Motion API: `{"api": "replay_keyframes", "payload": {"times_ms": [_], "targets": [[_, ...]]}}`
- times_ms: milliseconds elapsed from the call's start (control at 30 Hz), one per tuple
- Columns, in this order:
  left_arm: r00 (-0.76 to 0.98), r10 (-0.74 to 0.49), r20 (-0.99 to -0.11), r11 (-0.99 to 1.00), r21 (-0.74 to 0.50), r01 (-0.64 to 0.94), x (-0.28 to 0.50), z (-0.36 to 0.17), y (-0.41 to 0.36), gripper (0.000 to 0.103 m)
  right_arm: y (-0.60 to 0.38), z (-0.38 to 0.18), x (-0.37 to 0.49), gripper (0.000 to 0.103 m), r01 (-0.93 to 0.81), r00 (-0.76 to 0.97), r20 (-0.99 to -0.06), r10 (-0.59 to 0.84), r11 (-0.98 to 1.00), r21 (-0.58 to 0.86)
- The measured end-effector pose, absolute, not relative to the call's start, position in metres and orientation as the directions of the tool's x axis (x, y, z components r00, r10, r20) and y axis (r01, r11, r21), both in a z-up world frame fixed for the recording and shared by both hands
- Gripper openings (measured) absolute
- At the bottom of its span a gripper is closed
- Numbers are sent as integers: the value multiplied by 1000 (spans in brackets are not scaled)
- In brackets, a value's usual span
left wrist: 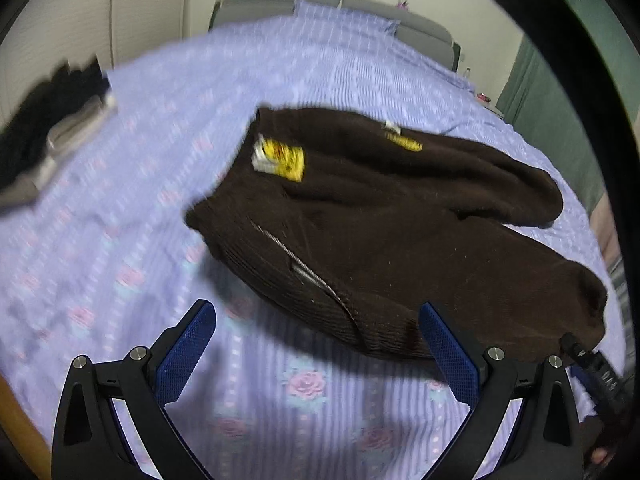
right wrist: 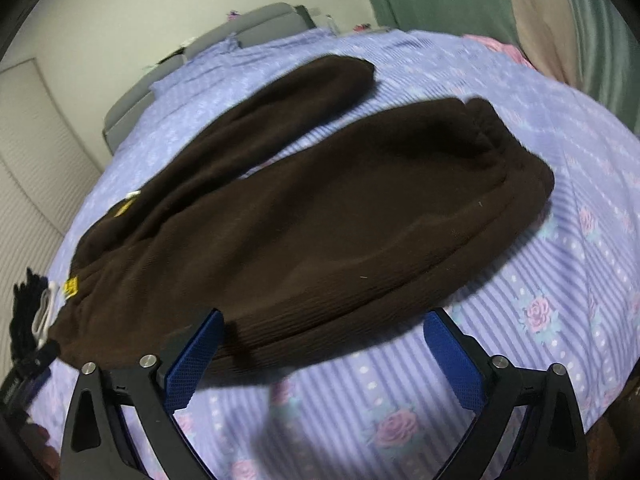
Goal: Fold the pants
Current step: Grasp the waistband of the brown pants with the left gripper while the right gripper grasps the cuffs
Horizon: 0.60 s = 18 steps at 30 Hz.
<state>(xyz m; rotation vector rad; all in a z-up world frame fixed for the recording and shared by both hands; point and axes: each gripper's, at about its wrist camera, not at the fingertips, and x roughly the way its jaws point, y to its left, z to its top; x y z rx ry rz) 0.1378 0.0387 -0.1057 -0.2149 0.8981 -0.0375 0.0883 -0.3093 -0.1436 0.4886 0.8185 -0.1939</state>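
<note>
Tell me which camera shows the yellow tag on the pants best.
Left wrist view: the yellow tag faces the camera at the waist of the brown pants, though blurred. Right wrist view shows it only as a small, edge-on patch at far left.

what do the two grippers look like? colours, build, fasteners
Both match: the left gripper and right gripper have black curved arms with triangular cut-outs and round silver bolt heads at the joints. Their fingers are flat blue pads with a fine diamond-knurled texture. No cables or markings visible.
</note>
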Motion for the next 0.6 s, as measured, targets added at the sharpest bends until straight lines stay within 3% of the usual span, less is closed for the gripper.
{"api": "replay_keyframes", "payload": {"times_ms": [33,100,133,200,300,333,433,600], "targets": [[611,-137,-780,973,-223,-67,141,-110,40,100,-312,-147,89,95,356,668,-744,19,870,342],[594,-179,-784,961,-269,-65,147,-117,42,87,-317,-150,92,89,364,669,-744,14,866,343],[588,-195,-785,957,-284,-63,149,-120,43,83,-320,-151,93,81,370,667,-745,8,864,340],[577,-229,-784,950,-309,-44,151,-121,40,57,-323,-152,95,69,371,671,-741,-3,867,333],[598,-205,-775,962,-273,-24,147,-116,34,37,-328,-145,96,43,349,683,-730,21,868,352],[609,-202,-767,964,-267,-17,143,-112,33,35,-332,-142,96,36,342,690,-723,31,867,363],[637,-185,-749,970,-245,-7,132,-104,34,28,-334,-126,87,27,310,721,-690,63,861,403],[662,-182,-727,961,-273,-36,118,-92,53,24,-317,-91,70,23,228,763,-642,79,896,381]]}}
